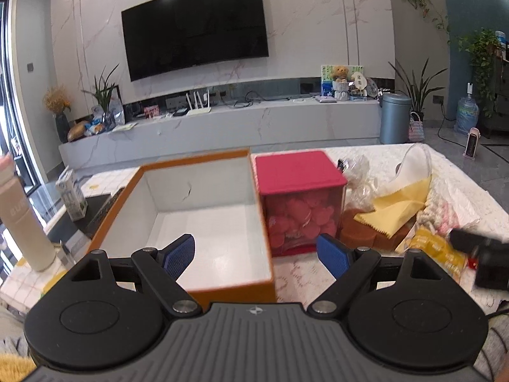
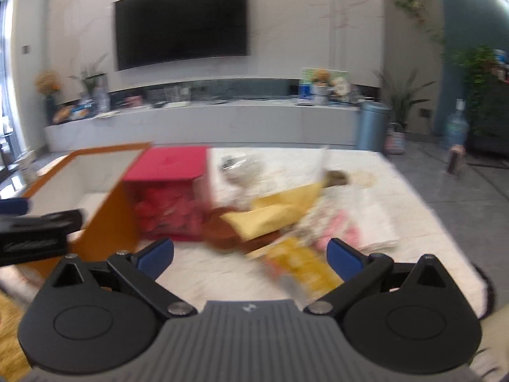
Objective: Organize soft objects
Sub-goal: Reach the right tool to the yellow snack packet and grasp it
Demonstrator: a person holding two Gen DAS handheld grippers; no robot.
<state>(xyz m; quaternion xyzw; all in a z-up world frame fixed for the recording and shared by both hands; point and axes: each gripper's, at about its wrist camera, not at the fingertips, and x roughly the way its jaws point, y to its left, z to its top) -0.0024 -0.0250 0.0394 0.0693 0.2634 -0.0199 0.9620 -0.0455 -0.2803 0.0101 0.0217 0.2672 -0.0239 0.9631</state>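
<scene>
Claw on your right spread wide and empty, the crinkly yellow plastic packet lying just beyond, long axis running near-to-far; left claw spread too, farther off.

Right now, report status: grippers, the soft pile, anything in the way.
Left gripper open, empty, over orange box. Right gripper open, empty, facing soft pile: yellow cloth, pink knit. Box empty. Red cube box stands between box and pile.

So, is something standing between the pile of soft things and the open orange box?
Yes. The red cube box stands directly between the orange box and the pile with the yellow cloth. Both claws, left and right, are open and empty.
</scene>
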